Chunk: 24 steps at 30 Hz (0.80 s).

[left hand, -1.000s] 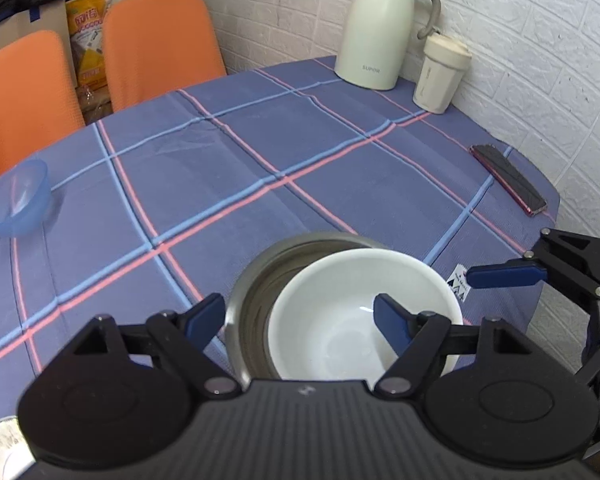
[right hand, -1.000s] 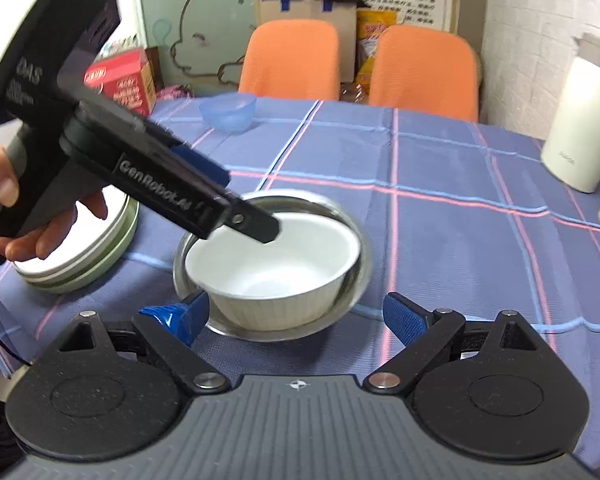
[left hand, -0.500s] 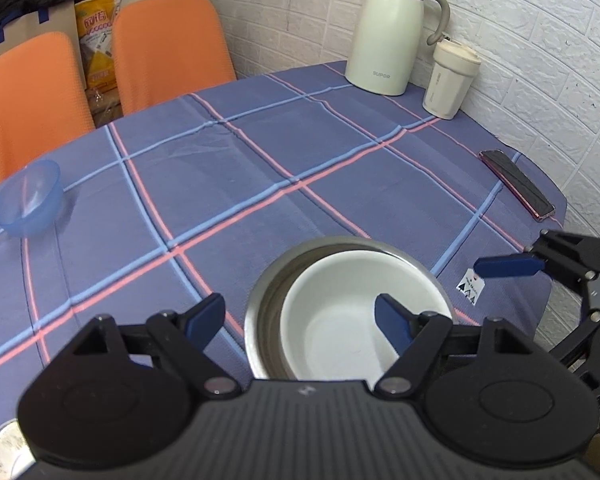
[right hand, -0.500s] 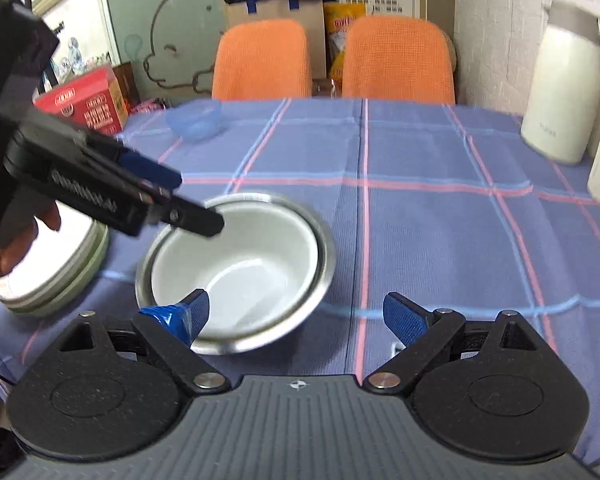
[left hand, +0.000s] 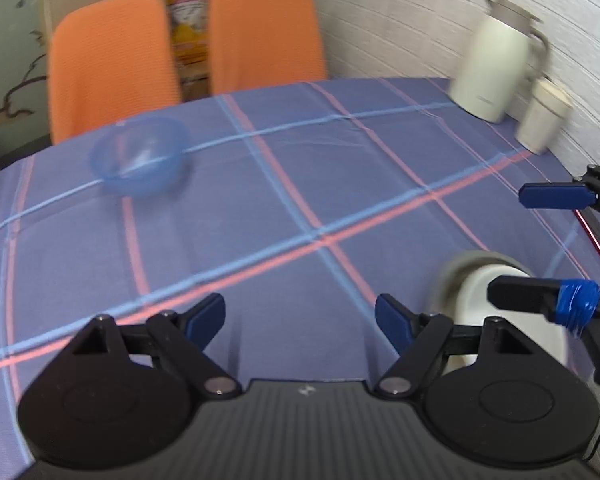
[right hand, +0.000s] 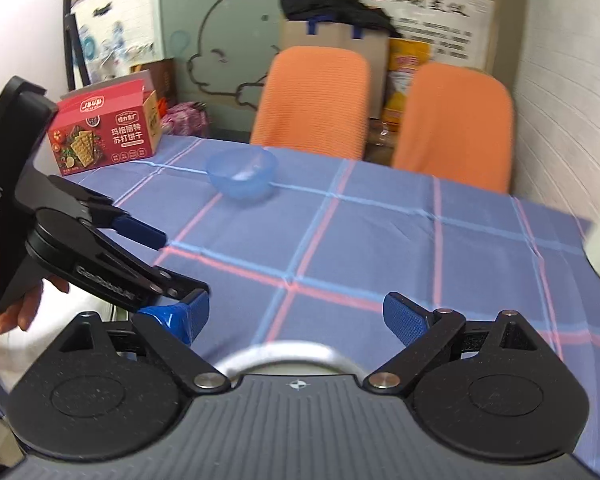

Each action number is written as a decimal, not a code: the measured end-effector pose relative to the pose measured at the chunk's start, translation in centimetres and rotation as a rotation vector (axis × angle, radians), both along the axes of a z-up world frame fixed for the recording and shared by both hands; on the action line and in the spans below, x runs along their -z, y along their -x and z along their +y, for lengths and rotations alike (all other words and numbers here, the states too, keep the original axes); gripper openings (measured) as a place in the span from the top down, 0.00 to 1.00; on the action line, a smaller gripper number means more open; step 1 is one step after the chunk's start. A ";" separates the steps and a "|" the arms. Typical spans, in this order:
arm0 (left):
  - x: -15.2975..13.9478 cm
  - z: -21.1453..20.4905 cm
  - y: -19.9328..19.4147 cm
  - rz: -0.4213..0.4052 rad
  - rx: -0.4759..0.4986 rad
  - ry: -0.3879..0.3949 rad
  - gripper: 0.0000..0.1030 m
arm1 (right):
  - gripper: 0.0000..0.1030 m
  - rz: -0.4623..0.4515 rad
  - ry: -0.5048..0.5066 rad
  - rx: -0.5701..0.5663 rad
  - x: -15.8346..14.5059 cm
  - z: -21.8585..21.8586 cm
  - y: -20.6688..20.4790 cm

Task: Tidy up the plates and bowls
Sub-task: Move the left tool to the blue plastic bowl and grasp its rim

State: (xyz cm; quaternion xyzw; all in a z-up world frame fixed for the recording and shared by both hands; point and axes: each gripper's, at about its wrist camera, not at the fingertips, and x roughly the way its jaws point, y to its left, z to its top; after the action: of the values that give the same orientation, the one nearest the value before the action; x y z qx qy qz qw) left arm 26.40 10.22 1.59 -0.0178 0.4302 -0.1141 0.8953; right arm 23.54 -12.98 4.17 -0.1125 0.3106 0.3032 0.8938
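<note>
While both grippers, left point(left hand: 300, 318) and right point(right hand: 296, 316), gape wide and empty, the blue bowl point(left hand: 140, 155) sits upper left, the white bowl point(left hand: 476, 292) in its steel bowl point(right hand: 292, 354) lower right.

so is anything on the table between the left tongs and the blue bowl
Nothing visible. Only bare checked cloth lies between the open left tongs and the blue bowl. The white bowl in its steel bowl sits off to the right.
</note>
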 end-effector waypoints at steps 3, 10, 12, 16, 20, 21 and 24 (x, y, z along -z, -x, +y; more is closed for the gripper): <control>-0.2 4.8 -1.5 -0.009 -0.099 0.001 0.24 | 0.21 0.013 0.028 -0.037 0.0 2.7 -3.6; -0.9 12.5 -8.5 -0.027 -0.238 0.020 0.24 | 0.21 0.096 0.046 -0.077 1.7 9.0 -11.9; -0.8 13.2 -10.9 -0.024 -0.236 0.050 0.24 | 0.21 0.118 0.054 -0.068 2.7 10.4 -13.5; 0.6 13.3 -14.9 0.009 -0.234 0.071 0.24 | 0.21 0.135 0.085 -0.053 4.2 11.9 -14.9; 2.5 13.1 -17.2 0.041 -0.228 0.070 0.24 | 0.21 0.135 0.120 -0.070 5.0 13.0 -15.1; 3.0 13.2 -17.6 0.049 -0.227 0.074 0.24 | 0.21 0.135 0.126 -0.072 5.1 13.2 -15.1; 3.9 13.2 -18.4 0.064 -0.229 0.085 0.24 | 0.21 0.128 0.137 -0.073 5.2 14.1 -15.5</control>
State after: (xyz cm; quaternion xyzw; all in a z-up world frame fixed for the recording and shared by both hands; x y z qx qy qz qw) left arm 44.80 23.46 -2.33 -0.1082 0.4486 -0.0286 0.8867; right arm 39.03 1.10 -1.05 -0.1650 0.3829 0.3201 0.8507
